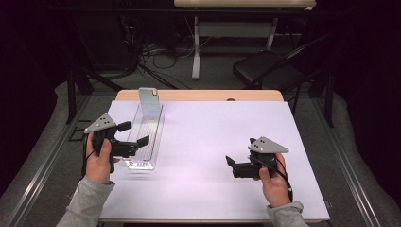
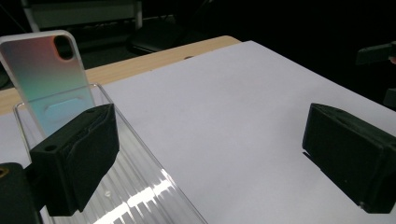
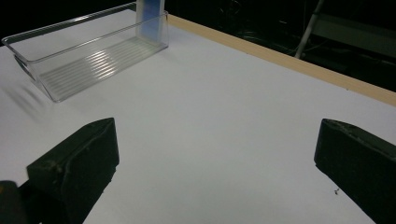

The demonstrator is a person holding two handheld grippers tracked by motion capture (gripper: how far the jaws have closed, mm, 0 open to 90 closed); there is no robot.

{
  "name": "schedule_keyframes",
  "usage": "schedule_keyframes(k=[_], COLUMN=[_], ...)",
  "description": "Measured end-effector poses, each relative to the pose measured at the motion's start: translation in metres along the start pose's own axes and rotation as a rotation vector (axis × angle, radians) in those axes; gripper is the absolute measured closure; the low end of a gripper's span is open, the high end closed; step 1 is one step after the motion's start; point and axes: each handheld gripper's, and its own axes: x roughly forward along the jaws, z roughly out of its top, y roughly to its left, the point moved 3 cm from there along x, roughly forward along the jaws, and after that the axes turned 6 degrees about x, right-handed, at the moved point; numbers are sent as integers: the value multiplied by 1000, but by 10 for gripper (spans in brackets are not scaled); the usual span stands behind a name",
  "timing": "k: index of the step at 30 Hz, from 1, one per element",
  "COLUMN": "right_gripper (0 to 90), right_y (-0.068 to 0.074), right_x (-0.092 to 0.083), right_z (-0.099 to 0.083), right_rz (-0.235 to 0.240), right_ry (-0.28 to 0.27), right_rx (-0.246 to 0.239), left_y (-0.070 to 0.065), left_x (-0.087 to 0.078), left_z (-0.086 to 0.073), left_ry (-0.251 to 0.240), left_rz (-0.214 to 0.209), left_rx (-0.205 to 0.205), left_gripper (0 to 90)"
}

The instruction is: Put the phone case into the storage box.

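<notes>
A clear plastic tray [image 1: 144, 137] lies on the left part of the white worktop [image 1: 213, 142], its long side running from near to far. At the tray's far end a phone case [image 1: 149, 102] stands upright, leaning on the end wall; in the left gripper view the phone case [image 2: 46, 74] shows a shimmering pink-to-blue back with a pale rim and a dark camera cut-out at its top. No brand, label or writing can be read on the case or the tray.

The left gripper [image 1: 134, 135] is held at the left side of the tray's near half, its jaws spread wide with nothing between them. In the high view one jaw reaches over the tray and the other lies at the tray's left wall. In the left gripper view the tray [image 2: 135, 196] with its ribbed floor passes under the left-hand jaw, while the other jaw hangs above bare worktop.

The right gripper [image 1: 231, 164] is held low over the near right part of the worktop, well apart from the tray, pointing left. Its jaws are also released and wide, with only white surface between them; in the right gripper view the tray [image 3: 79, 65] lies at the far left.

Beyond the worktop's far wooden edge stand a black chair [image 1: 267, 68] and a tangle of cables [image 1: 156, 56] on the floor.
</notes>
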Motion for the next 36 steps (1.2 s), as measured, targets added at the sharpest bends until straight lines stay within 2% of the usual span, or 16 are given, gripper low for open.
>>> schedule_keyframes(k=[4,7,11,14,18,22,29,36], right_gripper=[0,0,0,0,0,0,0,0], right_y=[-4,-8,-16,-22,-28,-32,-36,-42], right_x=[-10,-18,-29,-36,-44,-50,-56,-55], right_z=[-7,-13,-26,-34,-44,-53,-67,-77], right_rz=[-17,-34,-64,-82,-100,-113,-126,-133], right_ry=[6,9,15,20,26,38,53,43], right_rx=[-8,-10,5,22,39,45,57,105], left_y=[-6,-12,-19,-20,-20,-20,-18,-17], left_x=[-8,-13,-18,-19,-21,-25,-33,-33], left_z=[-10,-20,-34,-42,-53,-62,-73,-82], left_ry=[12,8,15,35,42,37,-1,-26], left_rz=[-11,-19,-34,-24,-29,-33,-24,-26], left_rx=[11,-1,6,20,12,13,22,17], left_gripper=[5,5,5,5,5,5,5,5])
